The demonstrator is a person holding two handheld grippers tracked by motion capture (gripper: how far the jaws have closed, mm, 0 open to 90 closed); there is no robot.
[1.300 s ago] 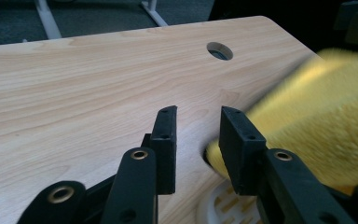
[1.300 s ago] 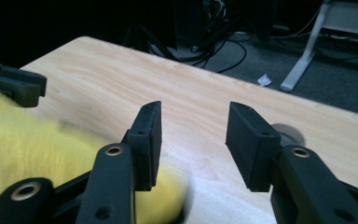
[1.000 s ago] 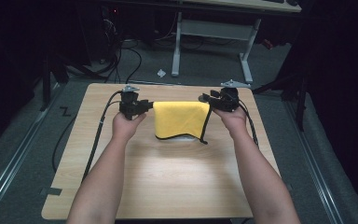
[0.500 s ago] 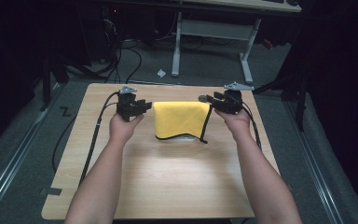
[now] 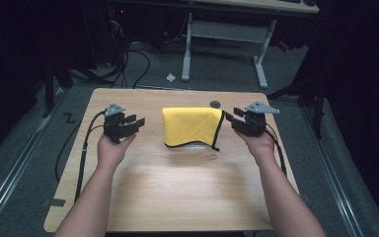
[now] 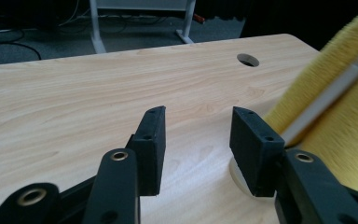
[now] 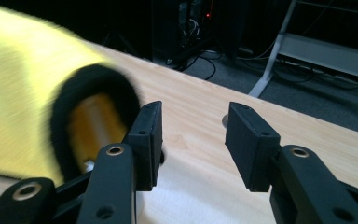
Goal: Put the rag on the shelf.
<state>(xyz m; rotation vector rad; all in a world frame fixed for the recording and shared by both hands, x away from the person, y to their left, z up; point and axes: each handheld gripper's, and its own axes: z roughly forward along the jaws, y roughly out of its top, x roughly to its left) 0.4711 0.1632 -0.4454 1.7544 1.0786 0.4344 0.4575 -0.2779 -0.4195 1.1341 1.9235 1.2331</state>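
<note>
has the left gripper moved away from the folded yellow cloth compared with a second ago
Yes. The left gripper has drawn back leftward from the folded yellow cloth, which lies unmoved on the wooden table. Its jaws have just been opening and hold nothing.

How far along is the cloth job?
Done: the yellow cloth lies draped over something pale beneath it, which shows at its front edge, on the table. In hand: nothing. The left tongs and right tongs stand apart from the cloth, one on each side, jaws open and empty; the left jaws have just been opening. Left: probably only pulling the hands clear, unless another fold follows.
</note>
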